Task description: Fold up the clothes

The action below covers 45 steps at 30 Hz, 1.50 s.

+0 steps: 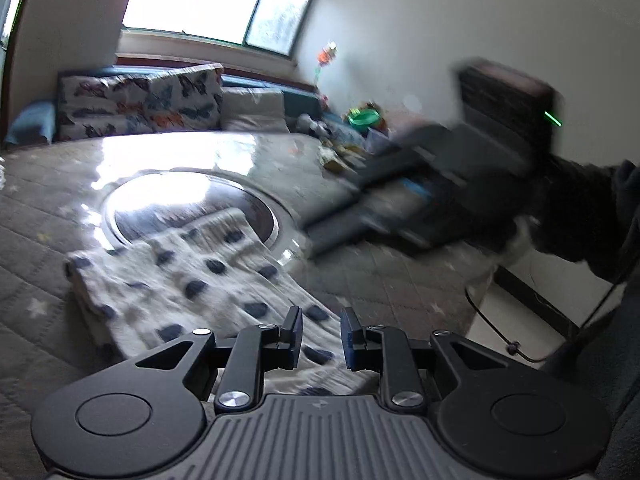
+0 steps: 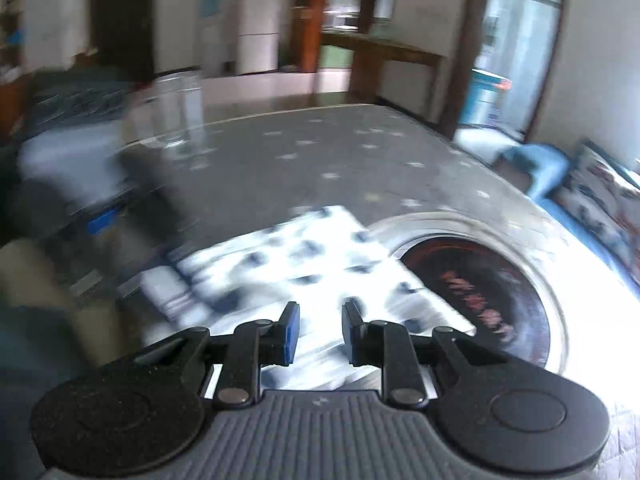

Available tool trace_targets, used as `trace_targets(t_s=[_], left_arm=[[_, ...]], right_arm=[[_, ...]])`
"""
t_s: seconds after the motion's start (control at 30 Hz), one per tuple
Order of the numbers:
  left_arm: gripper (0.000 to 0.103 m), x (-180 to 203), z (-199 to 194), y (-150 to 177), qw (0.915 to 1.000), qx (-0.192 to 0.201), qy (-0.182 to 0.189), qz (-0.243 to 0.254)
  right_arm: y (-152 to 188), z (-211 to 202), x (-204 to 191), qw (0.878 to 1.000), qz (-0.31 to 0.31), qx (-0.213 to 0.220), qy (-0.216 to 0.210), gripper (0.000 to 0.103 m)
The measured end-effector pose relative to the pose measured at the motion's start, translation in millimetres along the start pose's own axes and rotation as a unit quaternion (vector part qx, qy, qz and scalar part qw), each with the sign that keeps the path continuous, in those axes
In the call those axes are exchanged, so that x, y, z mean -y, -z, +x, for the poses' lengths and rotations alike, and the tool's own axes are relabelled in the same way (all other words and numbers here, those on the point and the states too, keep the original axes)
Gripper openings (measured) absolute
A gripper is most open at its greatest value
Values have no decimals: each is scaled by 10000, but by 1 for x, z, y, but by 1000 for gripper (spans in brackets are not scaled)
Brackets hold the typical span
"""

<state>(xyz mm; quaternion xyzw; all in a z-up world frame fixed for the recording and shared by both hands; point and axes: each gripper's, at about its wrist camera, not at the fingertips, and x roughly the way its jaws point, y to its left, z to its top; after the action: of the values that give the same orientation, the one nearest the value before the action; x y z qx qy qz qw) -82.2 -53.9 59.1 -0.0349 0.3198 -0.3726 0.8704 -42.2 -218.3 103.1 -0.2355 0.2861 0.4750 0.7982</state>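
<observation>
A white garment with dark blue spots lies folded on the grey quilted table cover, partly over a round glass turntable. My left gripper hovers above its near edge, jaws a little apart and empty. The right gripper shows blurred at the right of the left wrist view, above the table. In the right wrist view the garment lies just ahead of my right gripper, which is open and empty above it. The left gripper is a blur at the left.
The turntable sits right of the garment in the right wrist view. A butterfly-print cushion and toys lie beyond the table. A black cable hangs off the table's right edge. A blue stool stands at the far right.
</observation>
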Motion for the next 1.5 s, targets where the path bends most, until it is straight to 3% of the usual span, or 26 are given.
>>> trace_targets(t_s=[0.27, 0.47, 0.57, 0.63, 0.8, 0.9, 1.03, 1.13, 1.3, 1.5], left_arm=[[23, 3, 14, 11, 9997, -227, 101, -87], [26, -3, 11, 17, 9993, -263, 65, -249], [29, -1, 6, 15, 9996, -180, 13, -232], [35, 2, 4, 13, 9998, -87, -10, -206], [35, -1, 7, 14, 9994, -151, -24, -302], [35, -1, 8, 17, 9992, -214, 6, -330], [35, 0, 5, 19, 9992, -224, 1, -330], [38, 0, 1, 18, 9993, -156, -61, -336], [40, -1, 3, 21, 9991, -167, -61, -397], [42, 2, 1, 23, 9991, -179, -36, -393]], right_arm=[[5, 83, 55, 9941, 800, -351, 647, 23], [13, 87, 77, 9891, 1019, -368, 998, 23], [6, 75, 65, 9943, 806, -244, 656, 24], [1, 70, 52, 9977, 608, -224, 204, 30], [-2, 71, 16, 9959, 243, -463, -745, 33], [-3, 79, -1, 9952, 16, -555, -804, 33], [-11, 93, 5, 9958, 178, -527, -725, 33], [-18, 94, 10, 9943, 369, -442, -896, 33], [-28, 113, 1, 9935, 203, -519, -996, 33], [-51, 138, 7, 9945, 369, -277, -942, 33]])
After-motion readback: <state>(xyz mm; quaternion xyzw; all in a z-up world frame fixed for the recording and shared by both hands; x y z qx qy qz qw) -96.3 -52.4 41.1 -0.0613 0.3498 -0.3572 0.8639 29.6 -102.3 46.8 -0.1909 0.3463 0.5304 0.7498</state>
